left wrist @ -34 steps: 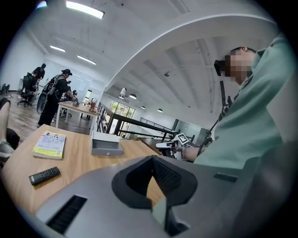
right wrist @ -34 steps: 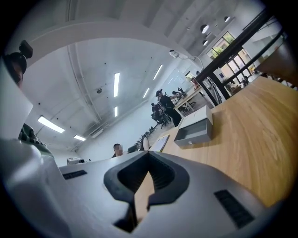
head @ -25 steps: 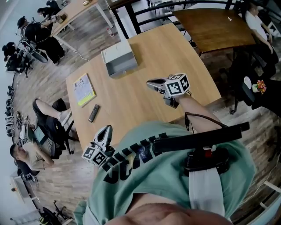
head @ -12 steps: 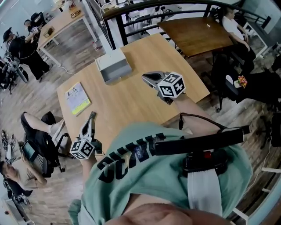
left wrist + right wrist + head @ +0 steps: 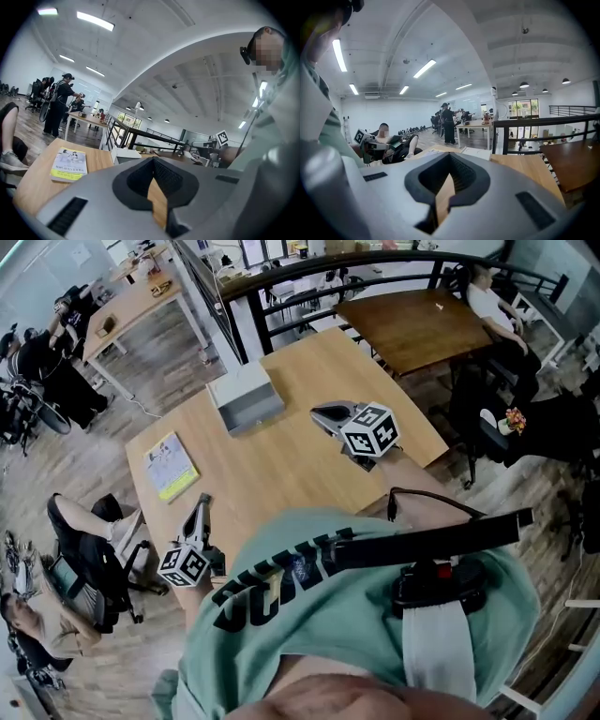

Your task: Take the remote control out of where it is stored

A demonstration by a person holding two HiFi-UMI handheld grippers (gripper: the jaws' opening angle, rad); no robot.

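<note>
Left tool (image 5: 201, 505) sat low by the counter's near-left corner, jaws pressed together with only bare wood showing through the slit below the black ribbed pads (image 5: 165, 176). Right tool (image 5: 320, 414) hovered over the right half of the counter (image 5: 281, 470), also closed on nothing.

No view showed the remote. The box (image 5: 246, 395) was the only container in sight, so I judged the remote was either inside it or hidden under the left tool, and I could not tell which.

The box stood ahead of both tools toward the far side, its darker front face turned roughly toward the person. The right tool was clearly the nearer, its tips pointing almost at the box's front right corner. From above the box looked close to square, with no clear long axis.

It was a plain grey, hard-edged case with smooth walls that looked like metal or stiff plastic. The counter was pale wood-grain, flat and matte. A thin book (image 5: 172, 465) with a yellow-green cover lay flat between the left tool and the box. Both tools were smooth grey plastic.
</note>
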